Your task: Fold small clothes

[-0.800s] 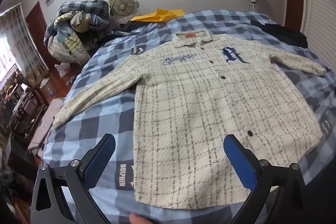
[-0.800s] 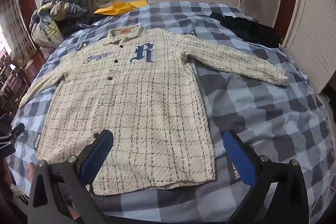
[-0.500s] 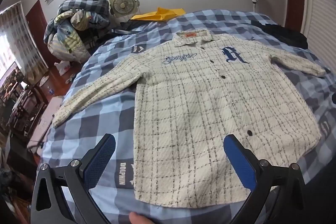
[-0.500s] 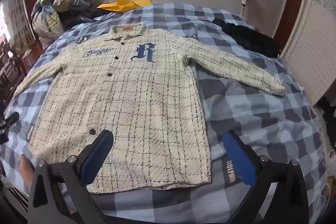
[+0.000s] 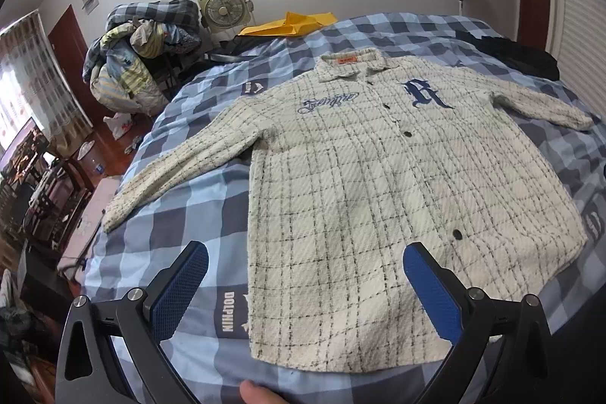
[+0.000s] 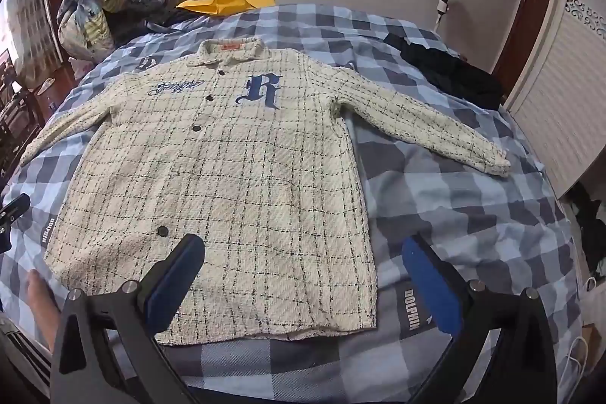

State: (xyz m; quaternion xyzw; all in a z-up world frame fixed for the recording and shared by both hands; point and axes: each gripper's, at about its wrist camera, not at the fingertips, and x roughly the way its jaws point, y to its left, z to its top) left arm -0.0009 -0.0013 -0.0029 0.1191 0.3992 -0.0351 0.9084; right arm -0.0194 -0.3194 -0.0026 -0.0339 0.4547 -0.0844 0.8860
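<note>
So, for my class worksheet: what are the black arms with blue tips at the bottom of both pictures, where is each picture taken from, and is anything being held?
No robot here: a person carries two tools. The left hand-held gripper and the right hand-held gripper each bear a camera that looks along their blue-padded fingers, so each picture comes from one tool. A cream checked button-up shirt lies flat, sleeves spread, on the blue checked bedsheet. Both grippers are open and hold nothing.
</note>
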